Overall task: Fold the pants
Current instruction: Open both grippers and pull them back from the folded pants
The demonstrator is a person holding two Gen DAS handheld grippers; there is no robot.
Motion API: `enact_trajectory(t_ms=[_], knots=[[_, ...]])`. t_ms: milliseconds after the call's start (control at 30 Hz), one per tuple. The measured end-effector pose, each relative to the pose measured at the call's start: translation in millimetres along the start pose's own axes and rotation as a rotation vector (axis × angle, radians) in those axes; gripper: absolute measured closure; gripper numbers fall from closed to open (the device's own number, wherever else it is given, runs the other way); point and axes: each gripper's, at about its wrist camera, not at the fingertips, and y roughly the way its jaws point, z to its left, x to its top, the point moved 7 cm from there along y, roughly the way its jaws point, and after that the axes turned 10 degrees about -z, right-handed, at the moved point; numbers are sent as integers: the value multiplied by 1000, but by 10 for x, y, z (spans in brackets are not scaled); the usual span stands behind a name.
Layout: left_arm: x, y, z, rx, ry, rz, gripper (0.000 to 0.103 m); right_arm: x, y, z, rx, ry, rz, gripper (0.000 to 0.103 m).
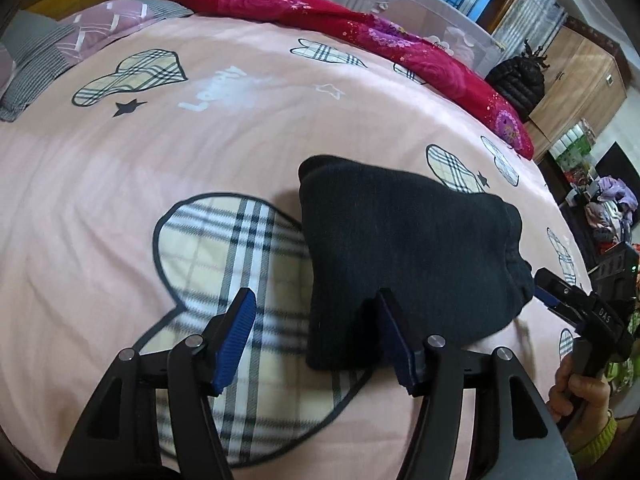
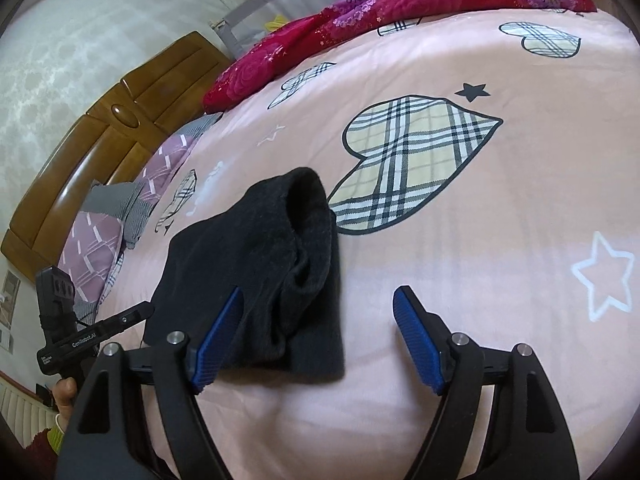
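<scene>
Where the pink bedcover (image 1: 120, 200) carries its large plaid heart print (image 1: 224, 264), the black pants (image 1: 400, 248) lie folded into a compact bundle, one edge overlapping that print in the left wrist view. The left gripper (image 1: 316, 340) stands with its jaws spread wide; its blue pads (image 1: 236, 340) hold nothing, one finger over the plaid print and the other at the near edge of the bundle, though contact there cannot be confirmed. The right gripper (image 2: 320, 336) is likewise spread, gripping nothing; its left finger sits against or over the near edge of the pants and its right finger over bare bedcover. In the right wrist view the bundle's open, rounded end points toward a second plaid heart (image 2: 412, 164). A red floral quilt (image 1: 360, 28) lies along the far edge of the bed, and patterned pillows (image 2: 108, 236) rest against the wooden headboard (image 2: 100, 140).
</scene>
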Motion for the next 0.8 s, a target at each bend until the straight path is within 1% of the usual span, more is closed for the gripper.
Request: enact_trajectory(t_ms=[100, 233, 400, 433, 600, 800], knots=[[-61, -63, -6, 14, 10, 1, 39, -21, -62, 84, 1, -24, 4, 25], [-111, -167, -46, 22, 24, -7, 38, -55, -143, 239, 0, -87, 5, 25], [-141, -302, -155, 24, 47, -25, 33, -123, -220, 410, -5, -156, 4, 24], [-143, -318, -174, 22, 51, -28, 30, -135, -230, 428, -6, -164, 5, 24], [-182, -402, -294, 41, 81, -40, 25, -217, -313, 532, -16, -219, 3, 13], [-237, -441, -412, 91, 133, -52, 24, -289, -380, 640, -31, -299, -1, 8]])
